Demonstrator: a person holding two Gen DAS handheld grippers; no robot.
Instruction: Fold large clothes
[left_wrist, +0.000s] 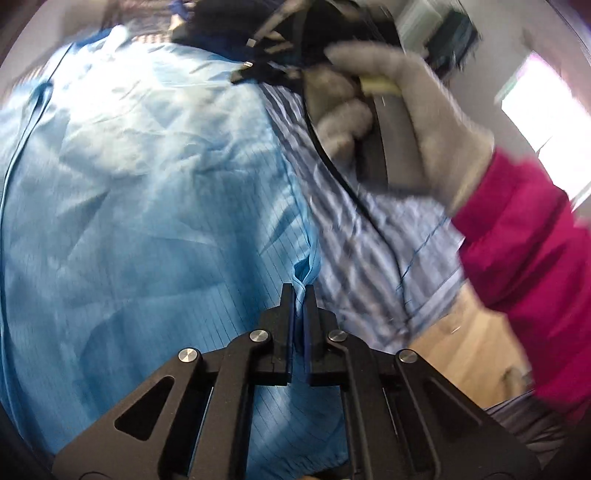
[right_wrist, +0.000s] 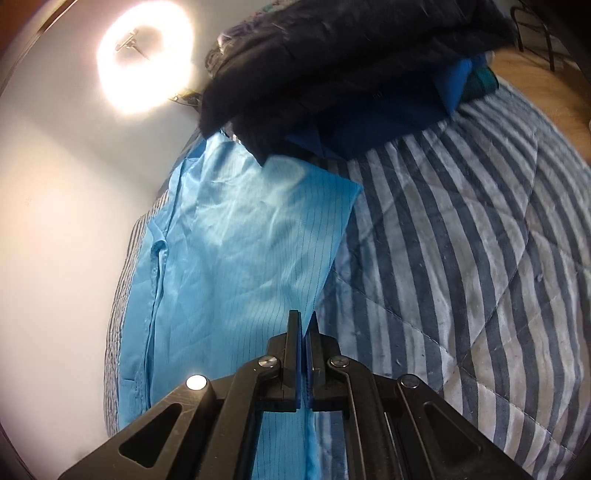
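Note:
A large light-blue garment (left_wrist: 147, 184) with fine pinstripes lies spread over a striped bed cover (left_wrist: 369, 240). My left gripper (left_wrist: 300, 291) is shut on the garment's right edge, with a fold of fabric pinched between the pads. In the right wrist view the same garment (right_wrist: 240, 240) lies along the bed's left side. My right gripper (right_wrist: 305, 317) is shut on its right edge. In the left wrist view the other gripper's body (left_wrist: 388, 140) shows, held by a grey-gloved hand (left_wrist: 424, 110) with a magenta sleeve (left_wrist: 524, 258); its fingertips are hidden.
A pile of dark and royal-blue clothes (right_wrist: 351, 74) sits at the far end of the striped bed cover (right_wrist: 461, 258), overlapping the garment's top. A white wall (right_wrist: 55, 221) with a ring light (right_wrist: 144, 62) lies left. Wooden floor (left_wrist: 469, 350) shows beside the bed.

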